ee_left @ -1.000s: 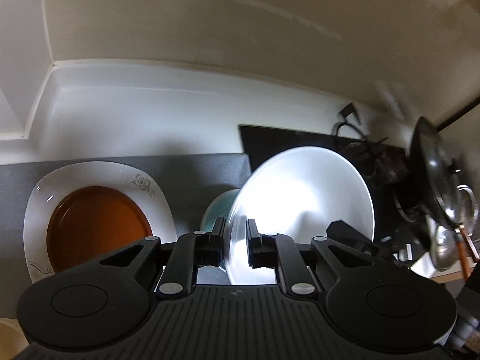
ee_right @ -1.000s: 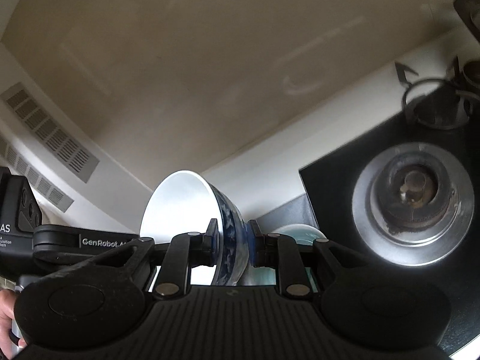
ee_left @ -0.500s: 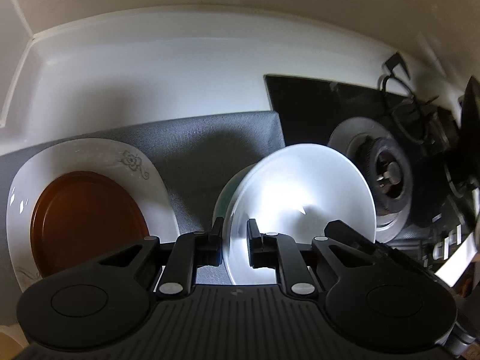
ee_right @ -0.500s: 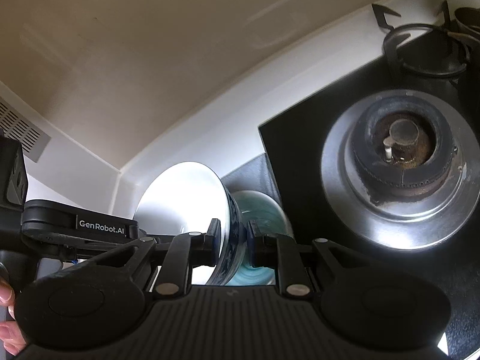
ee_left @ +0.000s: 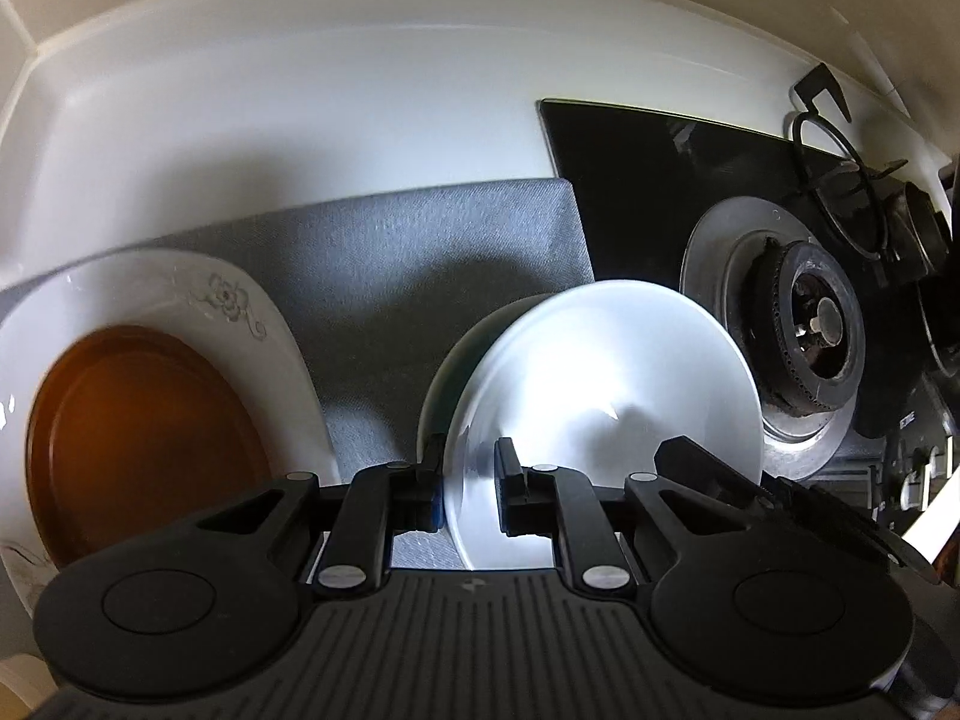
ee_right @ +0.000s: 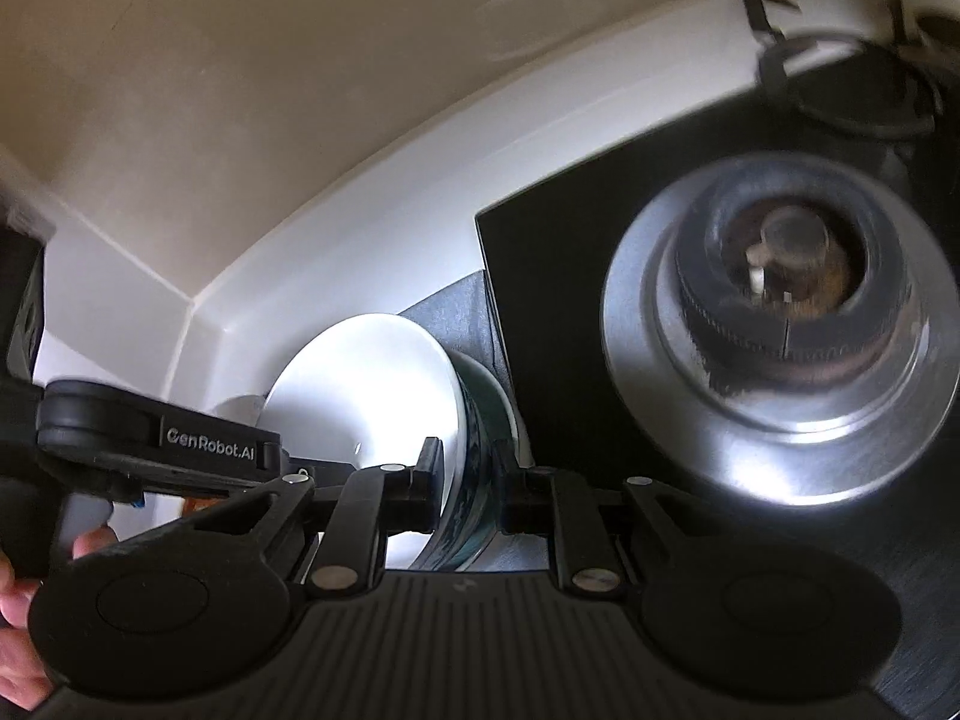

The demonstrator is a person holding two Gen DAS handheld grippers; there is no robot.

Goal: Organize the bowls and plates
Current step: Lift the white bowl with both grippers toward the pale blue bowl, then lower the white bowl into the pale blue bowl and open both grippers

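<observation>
Both grippers hold one bowl, white inside and blue-patterned outside (ee_left: 606,396) (ee_right: 372,396). My left gripper (ee_left: 469,489) is shut on its near rim. My right gripper (ee_right: 469,489) is shut on the opposite rim, one finger inside and one on the patterned wall. The bowl sits low over a pale green bowl (ee_left: 474,348) (ee_right: 495,414) on the grey mat (ee_left: 420,252), seeming nested in it. A brown plate (ee_left: 138,444) lies on a white flowered plate (ee_left: 240,312) at the left.
A black gas hob (ee_left: 660,180) with a burner (ee_left: 816,324) (ee_right: 780,312) lies right of the mat. A white wall and counter corner (ee_right: 198,300) runs behind. The left gripper's arm (ee_right: 156,438) crosses the right wrist view.
Both grippers have lowered the bowl toward the mat, down onto the pale green bowl. Both views have tilted downward, showing more of the hob and counter.
</observation>
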